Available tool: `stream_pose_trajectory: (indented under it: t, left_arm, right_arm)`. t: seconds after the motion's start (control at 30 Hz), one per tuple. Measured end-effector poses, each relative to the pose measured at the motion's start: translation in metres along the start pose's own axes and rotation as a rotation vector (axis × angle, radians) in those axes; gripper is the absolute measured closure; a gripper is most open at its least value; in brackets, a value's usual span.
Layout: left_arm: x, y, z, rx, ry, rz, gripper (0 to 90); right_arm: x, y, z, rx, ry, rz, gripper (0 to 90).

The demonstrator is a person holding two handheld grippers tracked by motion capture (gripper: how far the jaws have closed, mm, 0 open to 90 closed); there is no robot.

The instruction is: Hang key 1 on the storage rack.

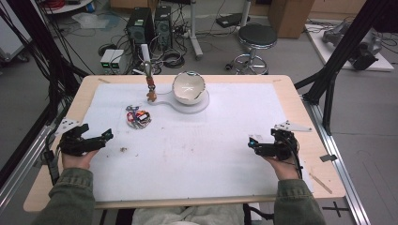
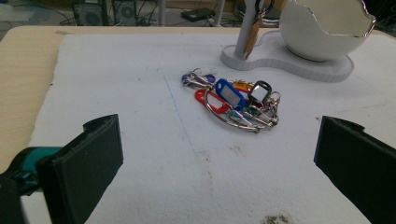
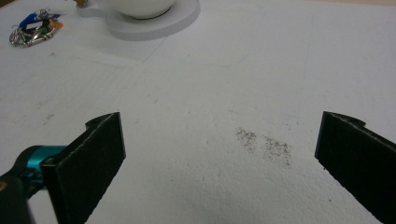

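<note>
Item 1, near edge: left gripper (image 1: 96, 139) and right gripper (image 1: 263, 146), one per hand, resting low over the white foam-sheet surface (image 1: 211, 140). Fingers of both wide apart, nothing betw. them.

Item 2, mid-left: bunch of metal key rings with blue, red and black plastic tags (image 2: 236, 100), lying flat in a loose heap, ahead of left gripper, apart from it.

Item 3, far: white stand w/ upright post (image 2: 245, 32) and white eggshell-shaped bowl (image 1: 188, 87) on a shared base, just beyond the keys.

Risk, judged: heap is flat and tangled; a shallow pinch prob. catches one tag only, so rings dangle, slip out, or swing into the post.
</note>
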State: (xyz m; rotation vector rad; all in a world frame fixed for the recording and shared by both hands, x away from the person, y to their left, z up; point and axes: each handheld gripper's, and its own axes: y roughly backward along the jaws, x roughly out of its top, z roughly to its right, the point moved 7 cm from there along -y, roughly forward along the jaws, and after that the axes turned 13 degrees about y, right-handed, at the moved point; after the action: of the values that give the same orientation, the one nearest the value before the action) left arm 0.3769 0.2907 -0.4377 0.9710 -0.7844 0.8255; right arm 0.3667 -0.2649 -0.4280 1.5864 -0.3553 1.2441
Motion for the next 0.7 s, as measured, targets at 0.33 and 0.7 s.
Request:
stream_pose_trajectory:
  t: [0.33,0.7]
  left_arm:
    - [0.000,-0.001,0.000,-0.001,0.004,-0.003,1.7]
    - [-0.001,-0.005,0.000,-0.002,0.001,-0.031,1.7]
  right_arm:
    - [-0.005,0.010,0.003,-0.088,-0.007,0.109,0.8]
    - [-0.009,0.020,-0.001,-0.124,0.010,0.169,0.8]
